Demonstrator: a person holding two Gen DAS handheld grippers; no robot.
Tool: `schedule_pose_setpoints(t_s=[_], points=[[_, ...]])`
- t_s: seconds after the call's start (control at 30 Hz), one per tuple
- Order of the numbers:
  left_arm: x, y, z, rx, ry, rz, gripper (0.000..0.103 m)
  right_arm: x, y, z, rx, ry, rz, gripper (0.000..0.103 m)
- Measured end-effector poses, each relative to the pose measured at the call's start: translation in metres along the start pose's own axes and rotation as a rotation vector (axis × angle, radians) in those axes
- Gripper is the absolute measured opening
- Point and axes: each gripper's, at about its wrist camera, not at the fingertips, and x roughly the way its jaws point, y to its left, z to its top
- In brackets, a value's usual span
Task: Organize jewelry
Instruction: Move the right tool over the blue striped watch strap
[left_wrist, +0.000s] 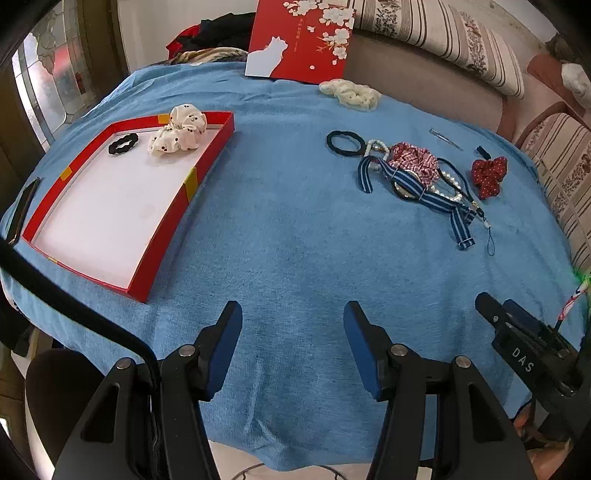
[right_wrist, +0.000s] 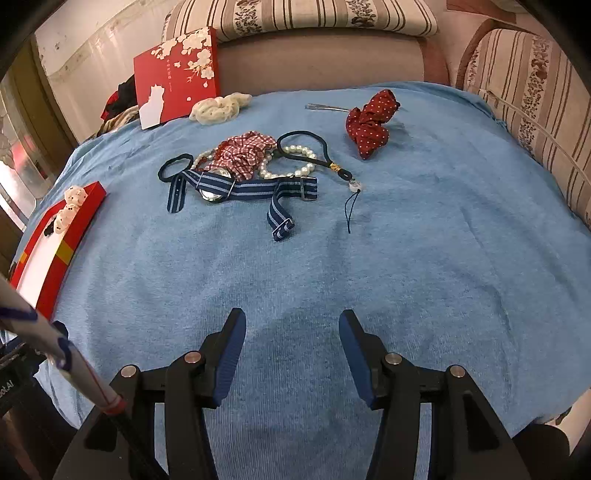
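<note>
Left wrist view showed a red tray (left_wrist: 218, 155) already holding a spotted cream scrunchie (left_wrist: 179, 131) and a black hair tie (left_wrist: 123, 143). Left on the blue cloth (left_wrist: 295, 236): a striped watch (right_wrist: 221, 188), pearls (right_wrist: 295, 162), a gingham scrunchie (right_wrist: 247, 149) and a red dotted one (right_wrist: 371, 123). Both the left gripper (left_wrist: 292, 319) and right gripper (right_wrist: 291, 326) hovered released, grasping nothing. Readable lettering: "DAS" on the other gripper.
</note>
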Motion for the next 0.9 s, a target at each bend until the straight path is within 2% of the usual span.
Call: schedule_pose_setpoints(t_s=[0.43,0.57,0.7,0.73,0.9], points=[[0.016,0.000,0.006,0.018,0.019,0.009,0.056,0.005,-0.003,0.014,-0.016,-0.013,0.023,0.057],[0.022,0.001,0.008,0.018,0.026,0.011,0.056,0.005,-0.002,0.026,-0.037,-0.026,0.062,0.057],[0.026,0.006,0.012,0.006,0.022,0.015,0.056,0.007,0.004,0.050,-0.096,-0.048,0.108,0.060],[0.028,0.008,0.013,0.001,0.023,0.016,0.056,0.010,0.007,0.056,-0.118,-0.049,0.110,0.063],[0.034,0.013,0.016,-0.013,0.032,0.016,0.056,0.033,0.027,0.086,-0.244,-0.040,0.094,0.063]])
